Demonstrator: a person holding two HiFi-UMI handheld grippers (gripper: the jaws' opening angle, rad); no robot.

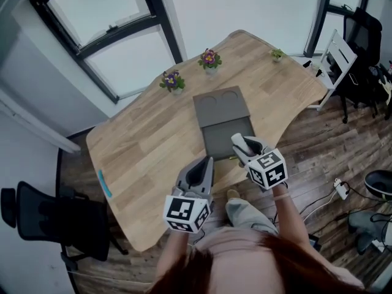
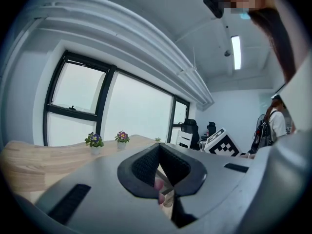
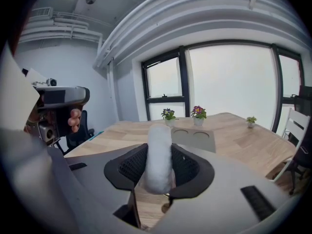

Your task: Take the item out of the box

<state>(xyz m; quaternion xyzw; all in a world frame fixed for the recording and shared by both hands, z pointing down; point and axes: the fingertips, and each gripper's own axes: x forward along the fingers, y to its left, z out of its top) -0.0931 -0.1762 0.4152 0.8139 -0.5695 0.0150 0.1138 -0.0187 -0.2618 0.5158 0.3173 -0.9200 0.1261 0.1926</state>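
Observation:
A white fuzzy roll (image 3: pixel 158 155) stands upright between the pads of my right gripper (image 3: pixel 158 147), which is shut on it. In the head view my right gripper (image 1: pixel 240 141) hovers over the near end of the open grey box (image 1: pixel 222 141) on the wooden table. The box's lid (image 1: pixel 222 106) lies flat behind it and shows two round dents. My left gripper (image 1: pixel 207 160) hangs at the table's near edge, left of the box, pointing toward it. In the left gripper view its jaws (image 2: pixel 159 147) meet with nothing between them.
Two potted flowers (image 1: pixel 173 81) (image 1: pixel 210 59) and a small green plant (image 1: pixel 277 54) stand along the table's far edge (image 1: pixel 257 38). A teal strip (image 1: pixel 105 182) lies near the left edge. A black chair (image 1: pixel 43 216) is at left, a white chair (image 1: pixel 334 60) at right.

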